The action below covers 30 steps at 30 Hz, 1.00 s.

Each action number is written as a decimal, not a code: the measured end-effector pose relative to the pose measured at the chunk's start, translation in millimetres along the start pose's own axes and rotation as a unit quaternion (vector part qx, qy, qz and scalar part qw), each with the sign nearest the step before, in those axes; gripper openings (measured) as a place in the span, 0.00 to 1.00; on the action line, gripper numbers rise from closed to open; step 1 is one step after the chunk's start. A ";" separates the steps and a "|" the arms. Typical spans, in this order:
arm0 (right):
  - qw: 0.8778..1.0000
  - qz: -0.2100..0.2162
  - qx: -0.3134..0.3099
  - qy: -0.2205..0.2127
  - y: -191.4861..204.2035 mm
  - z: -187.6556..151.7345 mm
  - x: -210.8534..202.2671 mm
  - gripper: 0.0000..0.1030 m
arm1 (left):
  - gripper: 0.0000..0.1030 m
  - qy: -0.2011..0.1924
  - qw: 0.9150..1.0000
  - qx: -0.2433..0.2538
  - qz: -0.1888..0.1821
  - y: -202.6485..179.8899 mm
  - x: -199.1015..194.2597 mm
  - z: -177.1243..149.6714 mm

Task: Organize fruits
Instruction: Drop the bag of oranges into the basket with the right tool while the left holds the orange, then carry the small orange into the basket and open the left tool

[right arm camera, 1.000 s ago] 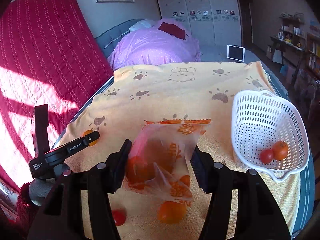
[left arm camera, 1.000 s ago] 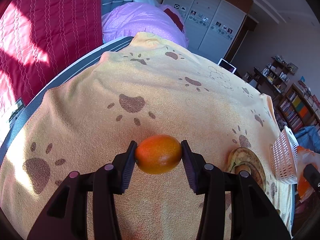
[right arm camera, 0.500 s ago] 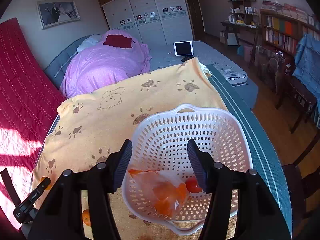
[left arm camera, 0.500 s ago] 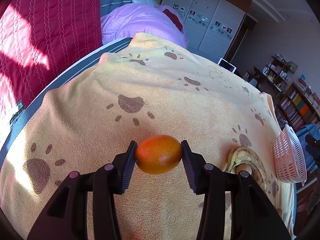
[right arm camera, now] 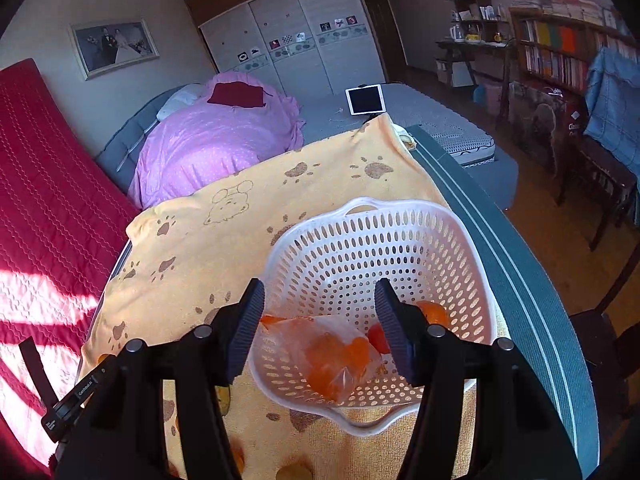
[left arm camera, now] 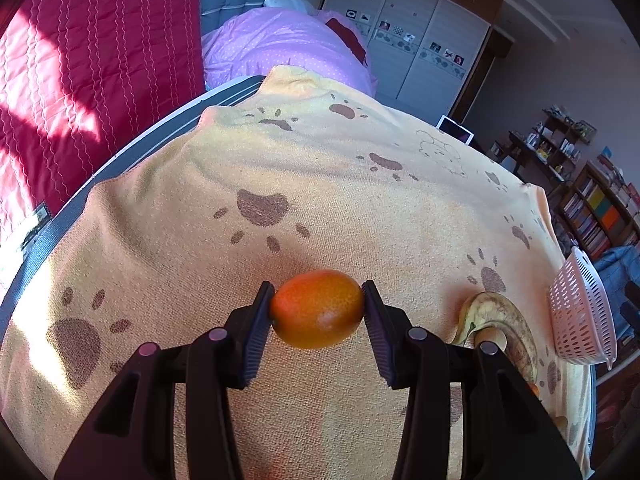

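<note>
L gripper (left arm camera: pixel 318 308) is clamped on an orange fruit (left arm camera: pixel 318 309), pads pressing both its ends, holding it above the yellow paw-print blanket (left arm camera: pixel 280 168). To the R of it on the blanket lies a browned banana (left arm camera: pixel 508 320), w/ the white basket (left arm camera: pixel 580 320) just past that near the blanket's R edge, seen side-on.

R gripper (right arm camera: pixel 320 322) hangs over the white basket (right arm camera: pixel 360 236), jaws apart w/ a clear plastic bag of orange fruit (right arm camera: pixel 332 356) below and between them. The bag lies in the basket; can't tell if the pads touch it. Beside the bag in the basket: a small red fruit (right arm camera: pixel 376 338) and an orange one (right arm camera: pixel 434 312), partly hidden behind the R finger. The basket sits on the blanket near its R edge.
</note>
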State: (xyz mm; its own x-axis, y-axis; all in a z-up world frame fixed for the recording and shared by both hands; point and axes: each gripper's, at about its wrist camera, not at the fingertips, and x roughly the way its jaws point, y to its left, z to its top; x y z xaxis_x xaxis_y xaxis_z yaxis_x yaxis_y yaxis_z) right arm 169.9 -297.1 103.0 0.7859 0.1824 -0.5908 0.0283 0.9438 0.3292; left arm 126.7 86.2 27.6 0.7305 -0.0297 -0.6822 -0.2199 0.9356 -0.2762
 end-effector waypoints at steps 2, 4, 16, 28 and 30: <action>1.000 0.005 0.000 -0.007 -0.9 -5.2 -10.2 0.57 | 0.44 -0.001 1.000 0.002 0.002 -1.0 -0.8 0.0; 1.000 0.012 -0.003 -0.014 -2.0 -12.4 -22.0 0.57 | 0.44 -0.001 1.000 0.005 0.001 -3.4 -2.2 0.6; 0.999 0.033 -0.025 -0.015 -18.7 -62.2 -62.4 0.58 | 0.44 -0.011 0.999 0.046 -0.021 -44.2 -29.8 3.5; 0.996 0.067 -0.038 0.038 -31.8 -105.6 -46.0 0.58 | 0.44 -0.026 0.987 0.137 -0.075 -150.7 -53.0 6.4; 0.995 0.074 -0.045 0.046 -29.0 -110.6 -41.4 0.58 | 0.44 -0.024 0.984 0.152 -0.087 -172.9 -51.4 6.3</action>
State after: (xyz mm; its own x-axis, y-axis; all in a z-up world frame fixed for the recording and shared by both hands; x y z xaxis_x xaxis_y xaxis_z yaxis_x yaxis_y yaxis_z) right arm 68.2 -301.6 36.4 0.7177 0.3410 -0.6072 -0.1409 0.9250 0.3529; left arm 131.3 -71.8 114.7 0.7718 -0.1896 -0.6070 0.1106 0.9800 -0.1656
